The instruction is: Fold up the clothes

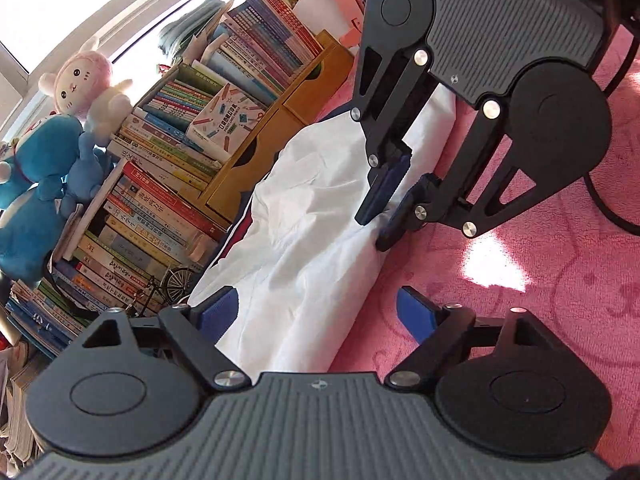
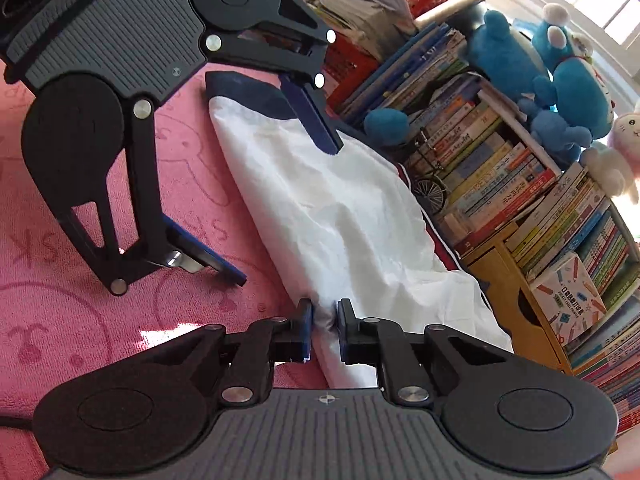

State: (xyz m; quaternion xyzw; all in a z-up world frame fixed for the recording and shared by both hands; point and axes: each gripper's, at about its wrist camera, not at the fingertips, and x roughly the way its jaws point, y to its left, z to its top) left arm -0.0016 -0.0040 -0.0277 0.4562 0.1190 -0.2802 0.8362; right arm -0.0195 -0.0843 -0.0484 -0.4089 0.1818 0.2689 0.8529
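A white garment (image 1: 304,216) with navy trim and a red stripe lies as a long crumpled strip on a pink blanket (image 1: 520,320). My right gripper (image 2: 324,312) is shut on the garment's (image 2: 340,208) near edge, with a pinch of white cloth bunched between its blue pads. In the left wrist view the right gripper (image 1: 373,233) bites the cloth's edge on the blanket side. My left gripper (image 1: 316,294) stands open at the other end, one finger over the cloth and one over the blanket. In the right wrist view the left gripper (image 2: 284,211) straddles the navy collar end, its pads apart from the cloth.
Stacked books (image 1: 160,208) line the far side of the garment, with a yellow wooden drawer box (image 1: 280,120) and a toy bicycle (image 1: 176,280) close to the cloth. Plush toys (image 2: 568,80) sit on the books (image 2: 500,168). A black cable (image 1: 612,216) crosses the blanket (image 2: 80,312).
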